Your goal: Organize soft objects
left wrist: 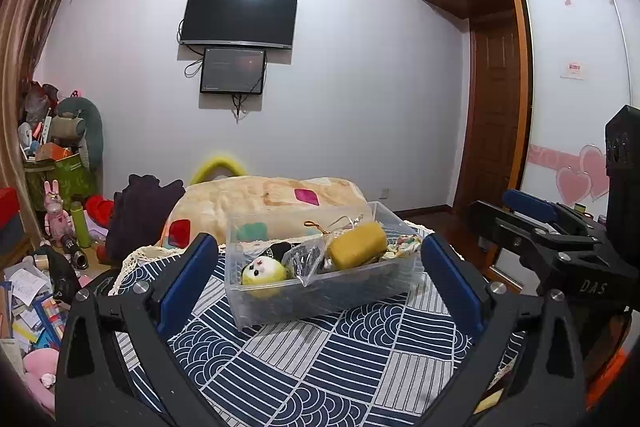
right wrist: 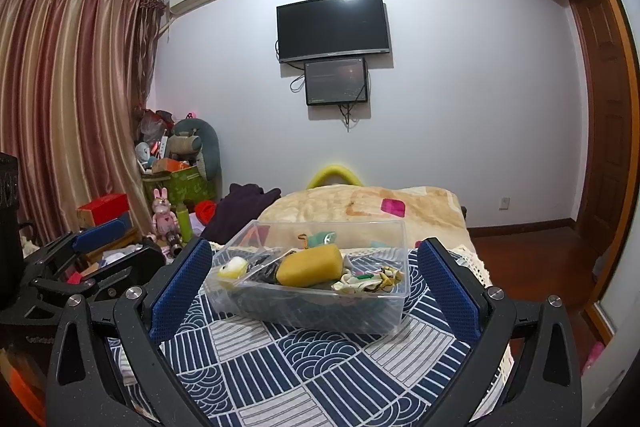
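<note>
A clear plastic bin (left wrist: 320,301) (right wrist: 312,311) stands on a table with a blue and white patterned cloth (left wrist: 320,367) (right wrist: 312,367). Inside lie a yellow sponge (left wrist: 357,245) (right wrist: 310,267), a small yellow plush with eyes (left wrist: 262,271) (right wrist: 233,267), a clear bag with dark contents (left wrist: 304,261) and a patterned cloth piece (right wrist: 372,279). My left gripper (left wrist: 316,275) is open and empty, held just in front of the bin. My right gripper (right wrist: 316,283) is open and empty, also in front of the bin. The right gripper shows at the right edge of the left wrist view (left wrist: 560,239).
A beige blanket (left wrist: 272,207) (right wrist: 380,207) lies behind the bin. Dark clothing (left wrist: 140,215), a pink rabbit figure (right wrist: 164,215), a green bottle and cluttered boxes sit at the left. A TV (right wrist: 334,27) hangs on the wall. A wardrobe (left wrist: 572,87) stands right.
</note>
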A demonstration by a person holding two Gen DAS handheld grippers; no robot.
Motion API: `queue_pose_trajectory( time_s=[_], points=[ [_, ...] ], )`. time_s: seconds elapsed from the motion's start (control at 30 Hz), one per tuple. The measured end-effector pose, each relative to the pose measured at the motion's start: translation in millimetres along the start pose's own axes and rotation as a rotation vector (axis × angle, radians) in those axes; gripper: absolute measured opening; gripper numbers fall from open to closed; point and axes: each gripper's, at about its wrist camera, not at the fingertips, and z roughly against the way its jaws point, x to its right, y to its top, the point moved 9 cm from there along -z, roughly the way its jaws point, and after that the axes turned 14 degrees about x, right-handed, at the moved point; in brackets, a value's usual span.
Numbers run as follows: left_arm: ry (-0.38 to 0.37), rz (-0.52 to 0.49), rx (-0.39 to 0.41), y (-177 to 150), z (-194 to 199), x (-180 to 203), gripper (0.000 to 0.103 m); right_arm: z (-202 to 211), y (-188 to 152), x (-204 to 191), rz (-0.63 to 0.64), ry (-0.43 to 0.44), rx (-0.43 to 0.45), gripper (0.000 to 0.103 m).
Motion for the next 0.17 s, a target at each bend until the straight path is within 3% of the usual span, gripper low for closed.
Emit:
queue_pose_trajectory(
  time_s=[0.17],
  points=[
    [-0.003,0.008,-0.004,-0.1,0.7,0.2,0.103,-0.1,0.5,-0.8,0.000,0.002,-0.001,0.103]
  ],
)
